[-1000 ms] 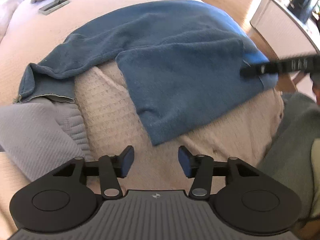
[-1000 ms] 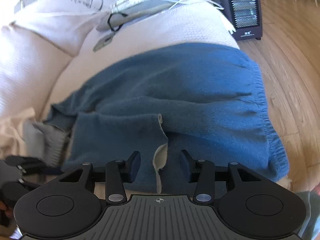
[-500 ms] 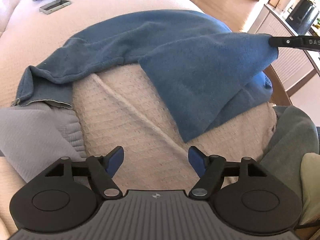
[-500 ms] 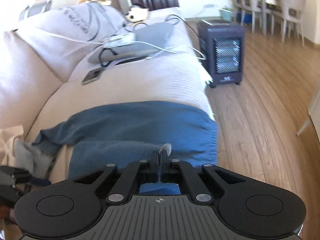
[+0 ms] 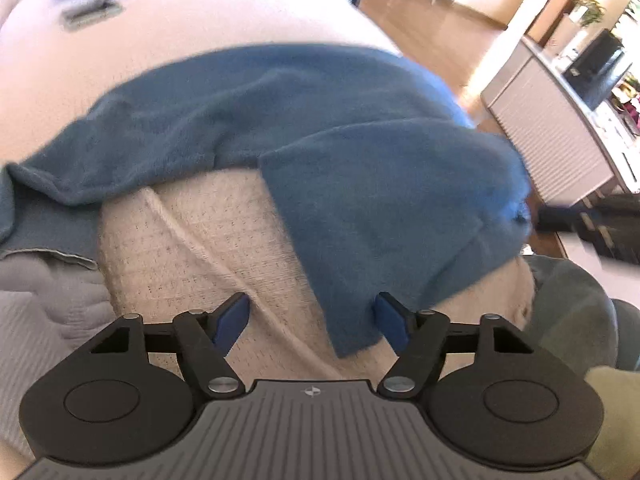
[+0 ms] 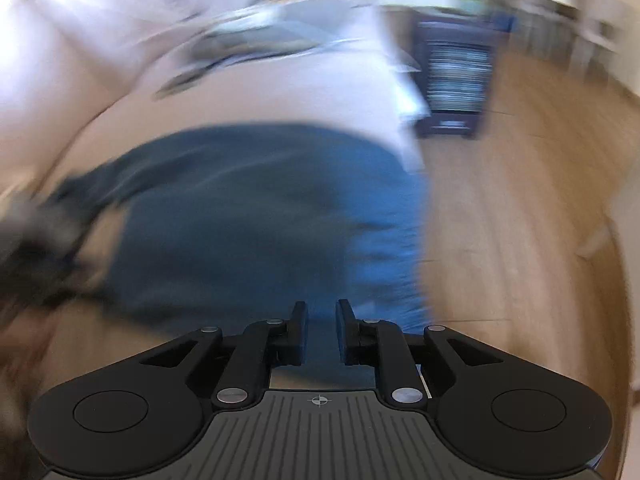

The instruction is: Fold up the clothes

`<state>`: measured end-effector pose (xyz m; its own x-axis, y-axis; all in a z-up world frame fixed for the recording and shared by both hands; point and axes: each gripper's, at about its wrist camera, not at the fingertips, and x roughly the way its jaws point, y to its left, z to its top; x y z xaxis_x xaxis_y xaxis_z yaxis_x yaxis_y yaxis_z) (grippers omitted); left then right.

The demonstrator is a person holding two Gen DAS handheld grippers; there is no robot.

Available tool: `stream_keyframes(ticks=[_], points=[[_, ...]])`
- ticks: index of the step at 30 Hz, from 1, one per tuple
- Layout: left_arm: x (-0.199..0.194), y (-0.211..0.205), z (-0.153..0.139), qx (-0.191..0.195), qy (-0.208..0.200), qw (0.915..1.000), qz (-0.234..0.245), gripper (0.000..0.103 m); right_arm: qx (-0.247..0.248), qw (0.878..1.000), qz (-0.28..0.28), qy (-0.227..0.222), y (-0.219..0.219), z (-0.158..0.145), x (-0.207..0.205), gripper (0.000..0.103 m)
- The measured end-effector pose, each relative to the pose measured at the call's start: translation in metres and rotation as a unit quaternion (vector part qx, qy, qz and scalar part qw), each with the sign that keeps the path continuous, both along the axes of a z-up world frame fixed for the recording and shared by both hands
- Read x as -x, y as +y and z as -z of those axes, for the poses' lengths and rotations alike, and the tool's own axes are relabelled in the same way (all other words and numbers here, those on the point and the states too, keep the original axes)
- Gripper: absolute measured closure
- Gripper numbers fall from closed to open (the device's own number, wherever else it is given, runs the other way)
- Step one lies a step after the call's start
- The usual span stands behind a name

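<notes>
The blue garment (image 5: 360, 184) lies across the cream sofa seat (image 5: 208, 236) with one end draped over its front edge, the left gripper (image 5: 312, 320) spread wide with nothing between its fingers at the garment's near corner, the right gripper (image 6: 321, 330) narrowly parted, gripping nothing.

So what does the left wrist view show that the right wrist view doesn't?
Only the left wrist view: the open left tongs over the beige knit blanket, a grey garment, and a white cabinet. Only the right wrist view: the slightly parted right tongs, a dark heater and wooden floor, all blurred. Both: the blue garment on the sofa.
</notes>
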<state>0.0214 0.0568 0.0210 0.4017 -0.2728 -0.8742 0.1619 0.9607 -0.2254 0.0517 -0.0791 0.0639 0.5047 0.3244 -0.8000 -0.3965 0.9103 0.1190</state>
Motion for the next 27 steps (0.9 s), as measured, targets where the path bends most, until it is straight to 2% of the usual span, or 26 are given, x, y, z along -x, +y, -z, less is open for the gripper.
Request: stream_keyframes(ticks=[3, 6, 10, 14, 16, 17, 21, 24, 27], points=[[-0.002, 0.003, 0.004, 0.013, 0.003, 0.9999, -0.01, 0.038, 0.022, 0.997, -0.076, -0.014, 0.035, 0.005, 0.016, 0.078], [-0.002, 0.005, 0.004, 0.023, 0.002, 0.9996, -0.013, 0.038, 0.079, 0.987, -0.132, -0.037, 0.062, 0.016, 0.019, 0.077], [0.0, 0.002, -0.002, 0.023, -0.008, 0.9995, -0.019, 0.041, 0.15, 0.966, -0.2, -0.059, 0.086, 0.031, 0.021, 0.077], [0.003, -0.001, -0.008, 0.022, -0.018, 0.9993, -0.025, 0.05, 0.201, 0.943, -0.251, -0.088, 0.098, 0.045, 0.025, 0.077], [0.005, -0.003, -0.011, 0.021, -0.024, 0.9992, -0.026, 0.057, 0.218, 0.933, -0.268, -0.106, 0.101, 0.048, 0.028, 0.078], [0.006, -0.005, -0.014, 0.017, -0.028, 0.9993, -0.019, 0.057, 0.223, 0.93, -0.271, -0.112, 0.1, 0.048, 0.029, 0.079], [0.004, -0.017, -0.013, 0.007, -0.027, 0.9996, -0.001, 0.046, 0.244, 0.92, -0.279, -0.13, 0.1, 0.048, 0.034, 0.079], [-0.003, -0.02, -0.002, 0.005, -0.01, 0.9999, -0.012, 0.046, 0.245, 0.918, -0.284, -0.127, 0.101, 0.047, 0.032, 0.079], [-0.006, -0.024, -0.002, 0.001, -0.016, 0.9998, -0.014, 0.046, 0.247, 0.917, -0.288, -0.124, 0.103, 0.049, 0.03, 0.079]])
